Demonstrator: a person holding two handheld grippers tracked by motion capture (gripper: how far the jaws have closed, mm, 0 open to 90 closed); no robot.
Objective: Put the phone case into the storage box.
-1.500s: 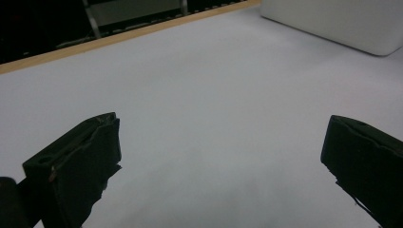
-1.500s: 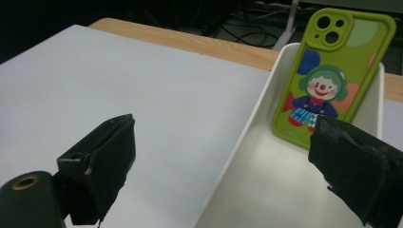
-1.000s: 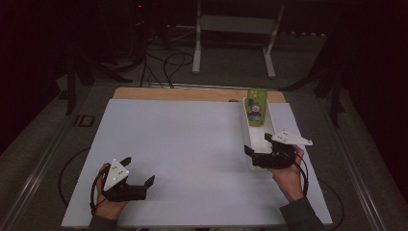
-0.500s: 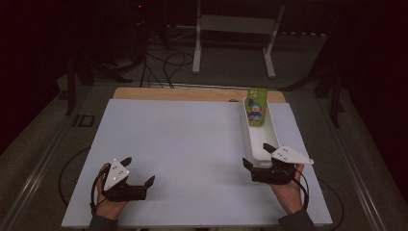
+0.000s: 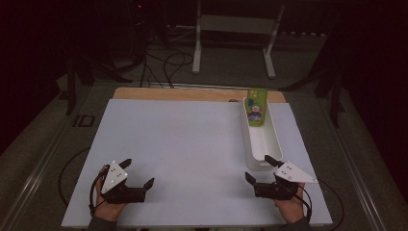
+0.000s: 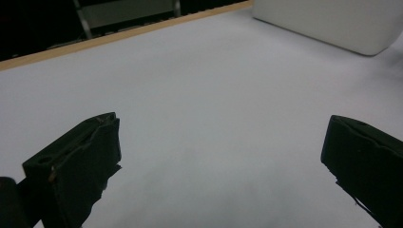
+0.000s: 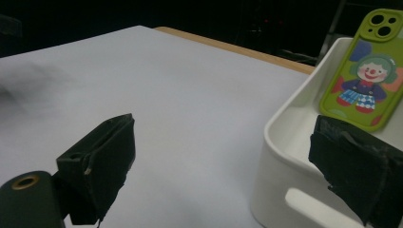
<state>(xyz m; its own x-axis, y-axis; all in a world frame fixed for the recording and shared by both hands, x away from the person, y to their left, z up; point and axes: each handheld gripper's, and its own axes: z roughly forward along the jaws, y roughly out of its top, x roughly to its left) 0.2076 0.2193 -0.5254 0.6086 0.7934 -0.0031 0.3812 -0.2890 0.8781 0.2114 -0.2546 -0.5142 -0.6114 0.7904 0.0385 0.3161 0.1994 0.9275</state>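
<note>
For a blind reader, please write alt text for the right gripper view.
A green phone case with a cartoon clown leans upright inside a white tray on a white table. The right gripper, open and holding nothing, frames the near tray corner with its black jaws.

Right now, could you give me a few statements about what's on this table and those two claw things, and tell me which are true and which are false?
1. A green phone case leans inside the white tray. True.
2. The tray sits on the left half of the table. False: it sits on the right half, just beyond the right gripper.
3. The left gripper is open and holds nothing. True.
4. The right gripper is clamped on the phone case. False: its jaws are open and empty, and the case rests at the tray's far end.
5. The case has a cartoon clown printed on it. True.
</note>
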